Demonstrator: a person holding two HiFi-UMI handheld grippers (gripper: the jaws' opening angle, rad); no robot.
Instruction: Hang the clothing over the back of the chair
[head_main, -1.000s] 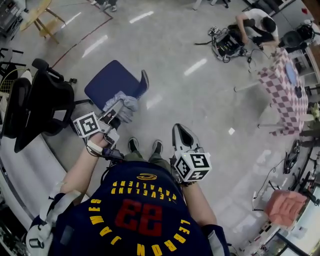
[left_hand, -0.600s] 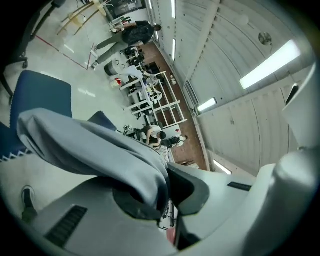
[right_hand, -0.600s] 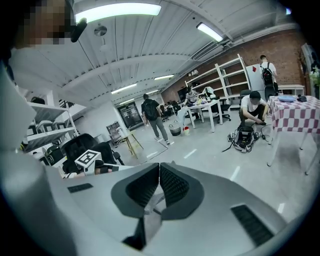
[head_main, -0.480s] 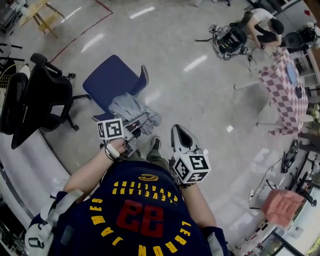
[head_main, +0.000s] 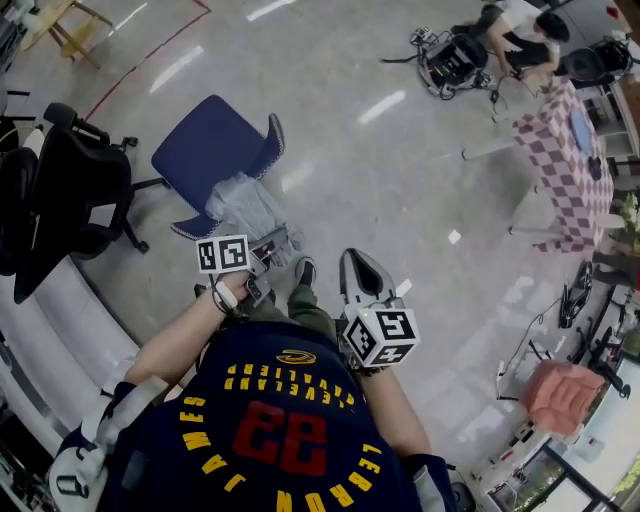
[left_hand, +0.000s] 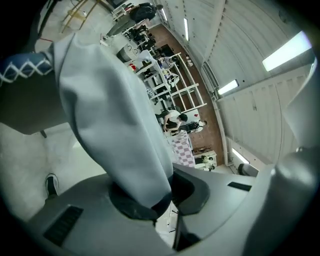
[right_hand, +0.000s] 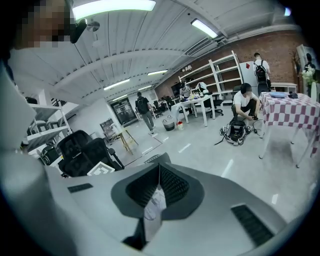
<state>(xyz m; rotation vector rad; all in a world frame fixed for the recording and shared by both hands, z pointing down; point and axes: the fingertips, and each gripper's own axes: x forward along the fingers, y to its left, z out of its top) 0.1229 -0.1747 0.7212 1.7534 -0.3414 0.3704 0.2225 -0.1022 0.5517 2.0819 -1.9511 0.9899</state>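
The left tongs (head_main: 272, 243) are clamped on the pale grey soft cloth garment (head_main: 243, 203), and it trails ahead of them toward the blue padded chair (head_main: 210, 150). It looks light, limp and floppy, likely to slump, so best pinched at a hem or collar. The right tongs (head_main: 362, 270) are pressed together, empty, off beside the garment.

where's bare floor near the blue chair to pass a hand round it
Open: the glossy grey floor between the blue padded chair and the pink checked table. Crowded: the chair's left side, where the black office chair stands close, and its near edge, where the left tool holds the pale grey clothing.
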